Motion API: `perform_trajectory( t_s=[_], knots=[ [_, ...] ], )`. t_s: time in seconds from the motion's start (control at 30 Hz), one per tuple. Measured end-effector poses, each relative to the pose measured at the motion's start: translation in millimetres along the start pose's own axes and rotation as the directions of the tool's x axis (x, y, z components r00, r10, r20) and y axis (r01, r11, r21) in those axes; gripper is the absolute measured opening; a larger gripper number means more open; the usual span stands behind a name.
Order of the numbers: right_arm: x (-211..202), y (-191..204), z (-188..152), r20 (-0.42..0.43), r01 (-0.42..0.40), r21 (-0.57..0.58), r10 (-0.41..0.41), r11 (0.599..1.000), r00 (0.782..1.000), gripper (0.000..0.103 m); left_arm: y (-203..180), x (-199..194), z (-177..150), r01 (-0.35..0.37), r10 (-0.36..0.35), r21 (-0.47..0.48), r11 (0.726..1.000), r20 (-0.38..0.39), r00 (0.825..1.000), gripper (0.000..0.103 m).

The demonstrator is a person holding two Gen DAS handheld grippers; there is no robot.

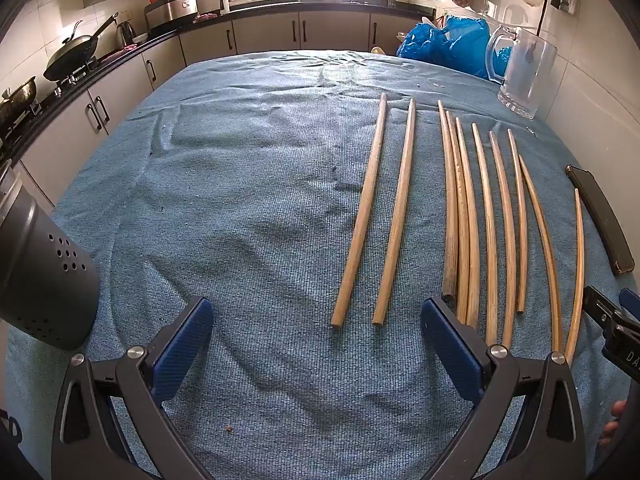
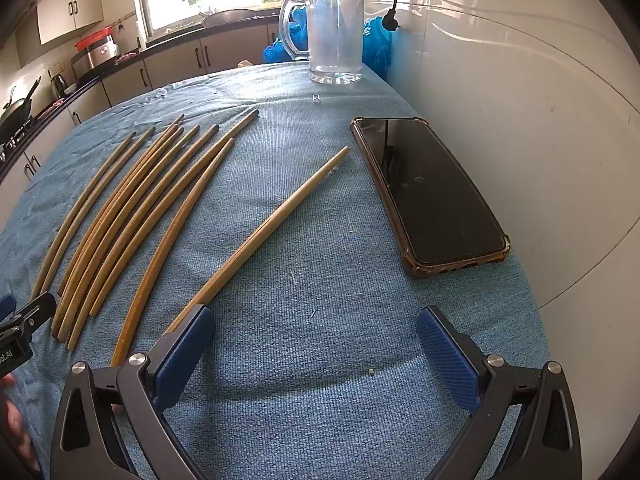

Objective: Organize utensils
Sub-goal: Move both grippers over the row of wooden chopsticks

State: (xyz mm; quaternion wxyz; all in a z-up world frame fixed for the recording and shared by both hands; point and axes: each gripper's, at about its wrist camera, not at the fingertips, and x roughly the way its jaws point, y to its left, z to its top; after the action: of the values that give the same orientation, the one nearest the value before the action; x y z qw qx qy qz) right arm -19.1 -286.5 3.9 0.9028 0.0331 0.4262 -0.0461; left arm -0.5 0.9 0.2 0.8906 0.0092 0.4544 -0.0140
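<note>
Left hand-held gripper point(image 1: 316, 320), right hand-held gripper point(image 2: 316, 328): both wide, empty. Chopsticks point(image 1: 468, 216): loose on surface point(image 1: 240, 200) ahead. Holder point(image 1: 44, 268): left of left gripper. Risk: thin sticks rolling, slipping from pads.

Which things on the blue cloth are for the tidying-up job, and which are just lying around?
For the job:
- chopsticks, lying side by side on the cloth
- dark holder with holes, at the left edge, probably where they go
- left tool and right tool, both open and empty

Just lying about:
- phone
- glass mug
- blue plastic bag
</note>
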Motion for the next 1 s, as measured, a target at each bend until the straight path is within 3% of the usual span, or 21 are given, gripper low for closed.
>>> perform_trajectory(
  t_s=[0.27,0.6,0.77,1.0],
  knots=[
    [3,1,3,-0.030,0.005,0.016,-0.004,1.000,1.000,0.103,2,-13,-4,0.015,-0.014,0.025,1.000,-0.021,1.000,0.103],
    [-7,3,-2,-0.010,0.029,0.022,-0.029,0.999,1.000,0.100,23,-96,-16,0.004,-0.002,-0.014,1.000,0.165,0.986,0.103],
    [-46,9,-10,0.090,0.050,0.023,-0.052,0.998,0.995,0.099,28,-125,-25,-0.015,0.020,-0.020,1.000,0.235,0.972,0.103],
    [-120,27,-24,0.270,0.050,0.034,-0.057,0.998,0.961,0.099,38,-170,-32,-0.021,0.033,-0.039,0.999,0.340,0.940,0.103]
  ],
)
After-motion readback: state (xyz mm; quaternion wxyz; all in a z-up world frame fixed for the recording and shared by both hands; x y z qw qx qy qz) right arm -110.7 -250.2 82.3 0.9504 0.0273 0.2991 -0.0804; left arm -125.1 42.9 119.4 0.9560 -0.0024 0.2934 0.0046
